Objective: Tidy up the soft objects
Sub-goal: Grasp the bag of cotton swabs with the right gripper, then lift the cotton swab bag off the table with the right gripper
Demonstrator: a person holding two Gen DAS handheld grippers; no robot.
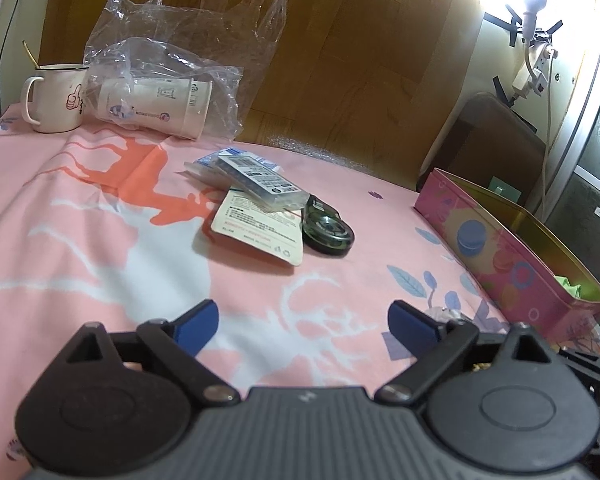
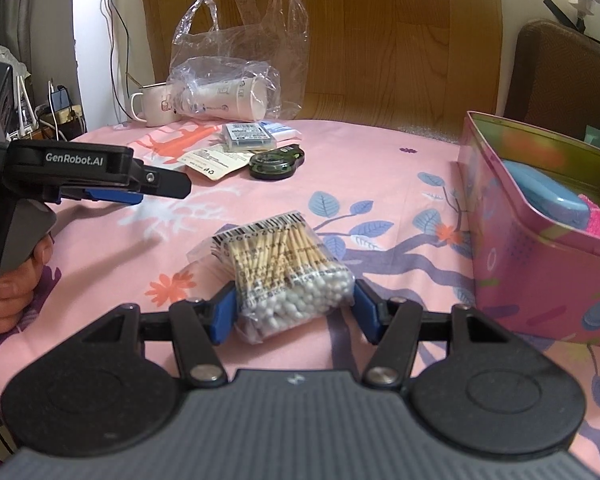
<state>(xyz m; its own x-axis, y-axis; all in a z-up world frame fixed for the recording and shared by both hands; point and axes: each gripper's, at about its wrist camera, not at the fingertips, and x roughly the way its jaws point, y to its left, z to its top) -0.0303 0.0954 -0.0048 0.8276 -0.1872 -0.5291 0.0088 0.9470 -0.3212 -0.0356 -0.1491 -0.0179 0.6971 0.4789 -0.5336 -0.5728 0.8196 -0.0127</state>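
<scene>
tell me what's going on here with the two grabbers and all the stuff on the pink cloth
A person is tidying small items on a table with a handheld gripper in each hand. The right gripper has its blue fingers against both sides of a clear bag of cotton swabs lying on the pink tablecloth. The left gripper is open and empty above the cloth. A pink tin box stands open to the right, already holding a blue case. Packets and a bagged cup lie farther back.
</scene>
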